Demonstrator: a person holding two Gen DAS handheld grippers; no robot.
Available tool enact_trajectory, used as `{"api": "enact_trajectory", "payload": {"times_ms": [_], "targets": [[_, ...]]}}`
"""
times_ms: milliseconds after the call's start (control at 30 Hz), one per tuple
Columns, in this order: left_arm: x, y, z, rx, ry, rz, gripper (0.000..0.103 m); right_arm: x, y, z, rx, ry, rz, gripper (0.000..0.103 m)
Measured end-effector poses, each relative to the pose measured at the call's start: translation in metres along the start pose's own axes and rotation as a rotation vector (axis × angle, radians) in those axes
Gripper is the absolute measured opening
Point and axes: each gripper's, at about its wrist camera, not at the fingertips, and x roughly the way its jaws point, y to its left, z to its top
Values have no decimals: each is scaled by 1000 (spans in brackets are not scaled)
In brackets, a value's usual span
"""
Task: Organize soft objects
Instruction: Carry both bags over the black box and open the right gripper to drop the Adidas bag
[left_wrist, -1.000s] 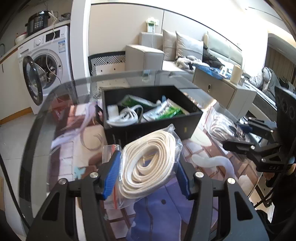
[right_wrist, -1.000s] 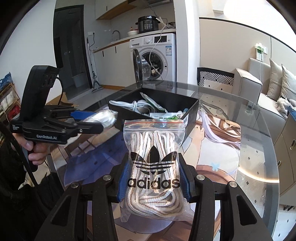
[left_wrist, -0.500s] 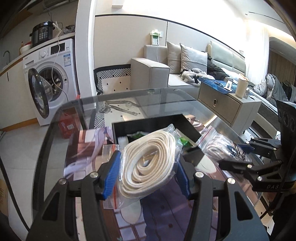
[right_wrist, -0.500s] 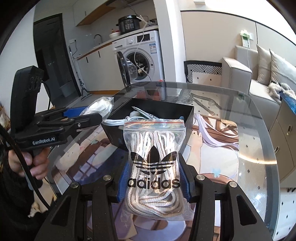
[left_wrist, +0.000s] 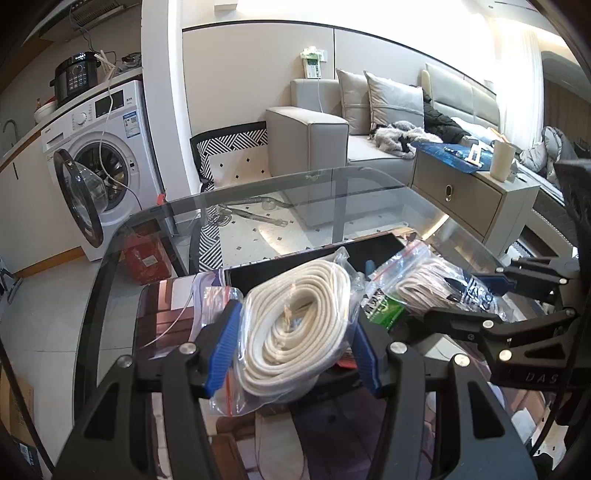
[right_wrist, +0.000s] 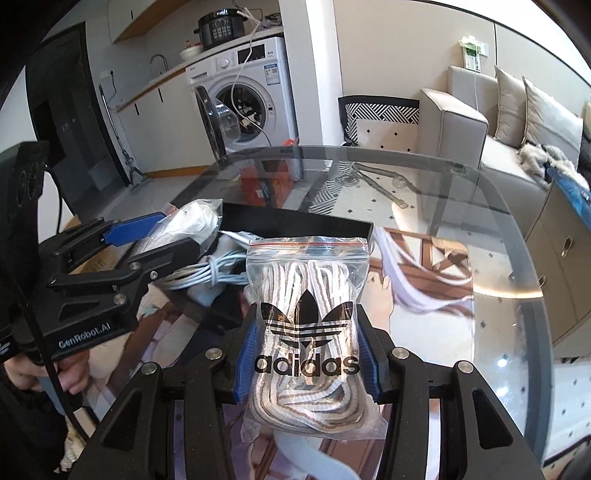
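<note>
Left wrist view: the left gripper (left_wrist: 293, 345) reaches forward and tilts downward over the glass table (left_wrist: 369, 192), its two black arms spreading from the bottom of the picture.
Left claw: its blue pads (left_wrist: 221, 345) press from both sides on a clear zip bag of coiled white cord (left_wrist: 295, 328); the bag bulges between them and is held up off the table.
Right gripper, seen from the left: it comes in from the right edge, lying on its side, pointing toward the black box (left_wrist: 373, 247).
Right wrist view: the right gripper (right_wrist: 306, 360) points downward and forward above the table, just short of the box's near wall.
Right claw: its pads pinch the lower half of the adidas bag of striped laces (right_wrist: 308, 325), which stands upright, its red-lined zip edge at the top.
Left gripper, seen from the right: it enters from the left, rolled sideways, its bag of cord hanging over the box's left corner.
Hand: a person's hand (right_wrist: 70, 373) wraps the left gripper's handle at the lower left.
Box contents: a bundled grey cable (right_wrist: 207, 275) lies inside; other packets are partly hidden.
</note>
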Motion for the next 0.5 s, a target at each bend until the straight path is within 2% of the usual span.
{"api": "enact_trajectory", "payload": {"times_ms": [500], "targets": [[28,12,9,-11,43,9,56,42,6,31,-46,64,45,47]]}}
